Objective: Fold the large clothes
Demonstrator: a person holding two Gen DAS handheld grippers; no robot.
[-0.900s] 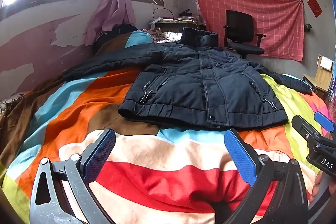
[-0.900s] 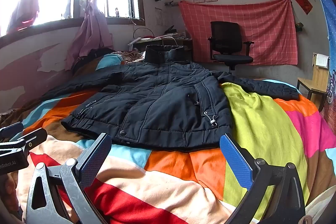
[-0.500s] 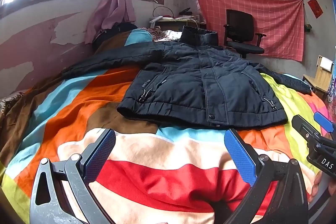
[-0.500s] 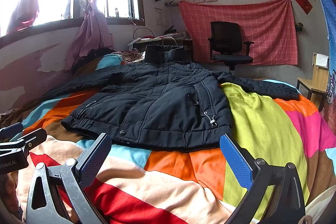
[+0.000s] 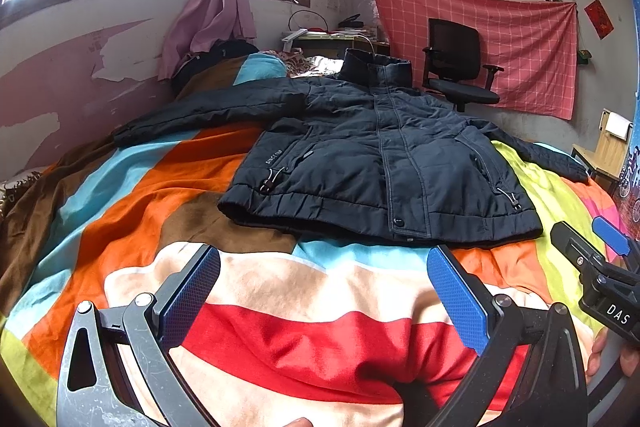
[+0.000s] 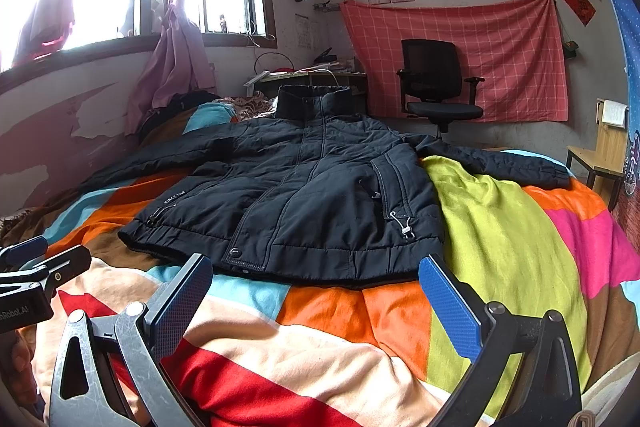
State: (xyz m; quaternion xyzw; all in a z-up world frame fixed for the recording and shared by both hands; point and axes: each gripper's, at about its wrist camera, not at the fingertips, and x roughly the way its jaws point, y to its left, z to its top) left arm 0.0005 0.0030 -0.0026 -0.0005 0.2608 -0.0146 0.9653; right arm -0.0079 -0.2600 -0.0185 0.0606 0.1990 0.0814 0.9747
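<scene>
1. Navy jacket lies flat, front up, sleeves spread, on the striped blanket.
2. Left gripper and right gripper hover short of the hem, jaws wide, holding nothing.
3. Folding looks unstarted; next, likely reach a sleeve and pinch it.

Matt quilted dark navy padded cloth jacket; soft, fuzzy multicoloured striped fleece blanket; scratched grey metal hand-held gripper, textured blue pads.
</scene>
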